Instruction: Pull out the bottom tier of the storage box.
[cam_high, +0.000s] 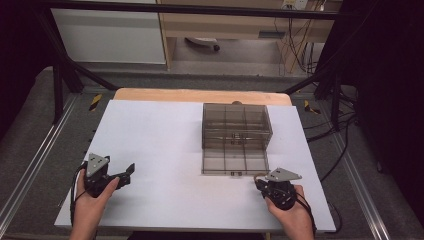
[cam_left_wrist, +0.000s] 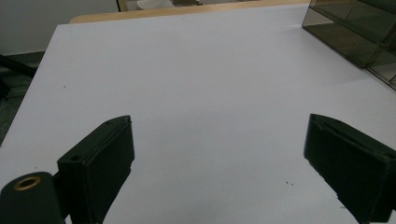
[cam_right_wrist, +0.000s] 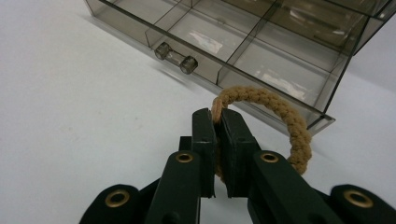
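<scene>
A tan braided rope ring (cam_right_wrist: 280, 112) is pinched between the black jaws of my right gripper (cam_right_wrist: 217, 122), which is shut on it just in front of the pulled-out bottom drawer (cam_right_wrist: 261, 60) of a smoky clear drawer box (cam_high: 236, 131). The drawer has dividers and a clear bar handle (cam_right_wrist: 176, 58). In the high view my right gripper (cam_high: 260, 181) sits at the drawer's front right corner, with the ring (cam_high: 258, 176) showing faintly at its tip. My left gripper (cam_high: 127, 172) rests open at the table's left, its jaws wide apart over bare white surface (cam_left_wrist: 210, 116).
The white tabletop (cam_high: 165, 150) has a wooden strip (cam_high: 200, 95) along its far edge. A black frame and cables stand around the table. A corner of the drawer box (cam_left_wrist: 359, 32) shows at the upper right of the left gripper view.
</scene>
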